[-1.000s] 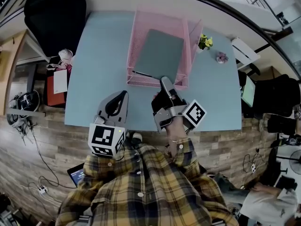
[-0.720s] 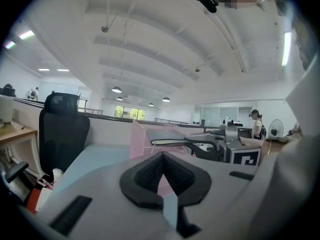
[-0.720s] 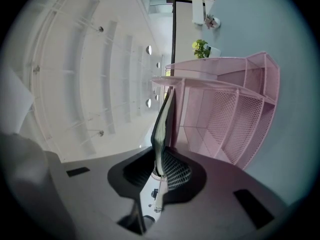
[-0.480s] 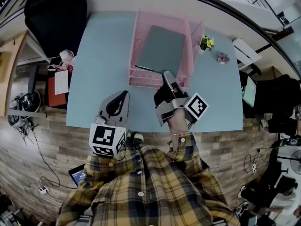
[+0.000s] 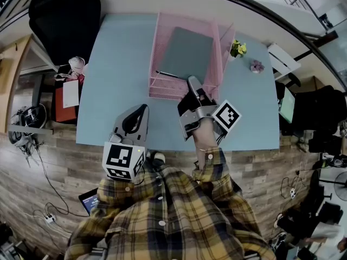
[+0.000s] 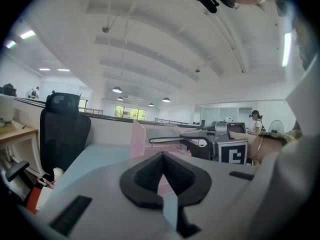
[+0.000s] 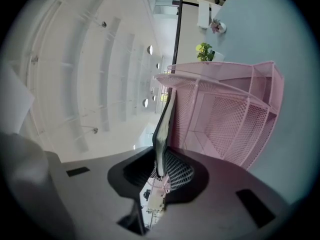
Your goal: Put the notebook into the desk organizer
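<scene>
The right claw is clamping the near edge of a grey notebook, which is lying over the pink mesh desk organizer on the blue counter. The left claw is staying closed and empty at the counter's near edge.

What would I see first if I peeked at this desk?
The bright pink mesh desk organizer stands at the far middle of the pale blue table. A grey notebook is held over it, its near edge pinched in the jaws of the right gripper. The left gripper is shut and empty near the table's front edge.
</scene>
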`<state>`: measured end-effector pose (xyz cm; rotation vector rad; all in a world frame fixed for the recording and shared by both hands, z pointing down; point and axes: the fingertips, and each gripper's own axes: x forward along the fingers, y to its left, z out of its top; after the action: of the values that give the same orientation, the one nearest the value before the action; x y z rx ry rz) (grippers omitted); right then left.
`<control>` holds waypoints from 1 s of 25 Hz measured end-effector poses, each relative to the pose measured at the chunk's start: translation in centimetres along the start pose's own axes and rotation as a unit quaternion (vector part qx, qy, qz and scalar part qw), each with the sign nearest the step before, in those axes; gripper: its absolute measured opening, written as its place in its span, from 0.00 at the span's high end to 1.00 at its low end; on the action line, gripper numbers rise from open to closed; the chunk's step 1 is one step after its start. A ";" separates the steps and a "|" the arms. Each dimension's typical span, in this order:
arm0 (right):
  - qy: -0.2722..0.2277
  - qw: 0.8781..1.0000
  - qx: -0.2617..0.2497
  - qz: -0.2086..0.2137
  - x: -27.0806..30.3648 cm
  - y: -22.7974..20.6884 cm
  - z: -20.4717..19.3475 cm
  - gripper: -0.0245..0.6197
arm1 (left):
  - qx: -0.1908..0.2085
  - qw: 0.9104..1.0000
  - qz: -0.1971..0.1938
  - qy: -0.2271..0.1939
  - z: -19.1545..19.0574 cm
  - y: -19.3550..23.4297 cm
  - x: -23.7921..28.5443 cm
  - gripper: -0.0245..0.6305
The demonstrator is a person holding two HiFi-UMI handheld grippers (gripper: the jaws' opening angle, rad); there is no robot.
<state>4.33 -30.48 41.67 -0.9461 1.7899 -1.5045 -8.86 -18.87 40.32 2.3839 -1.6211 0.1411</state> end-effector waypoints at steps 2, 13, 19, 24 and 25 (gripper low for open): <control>0.001 1.000 -0.003 -0.003 0.1 0.1 0.0 0.87 | 0.000 1.000 -0.001 0.000 0.1 -0.1 0.0 0.97; 0.006 1.000 -0.001 0.008 -0.3 1.2 -0.2 0.65 | 0.001 1.000 -0.001 -0.001 0.1 -0.2 -0.2 0.97; 0.006 1.000 -0.003 0.004 -1.9 0.6 -0.9 0.64 | 0.003 1.000 -0.001 -0.002 0.1 -0.5 -0.5 0.97; 0.014 0.999 -0.033 0.011 -3.3 1.0 -1.1 0.64 | 0.005 1.000 -0.001 -0.006 0.2 -0.7 -0.9 0.97; 0.014 0.999 -0.042 0.012 -3.7 1.2 -1.1 0.64 | 0.005 1.000 -0.001 -0.007 0.2 -0.7 -0.9 0.97</control>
<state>5.35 -26.71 40.70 -0.9456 1.8911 -1.4442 -8.54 -17.86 39.81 2.3995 -1.6266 0.1326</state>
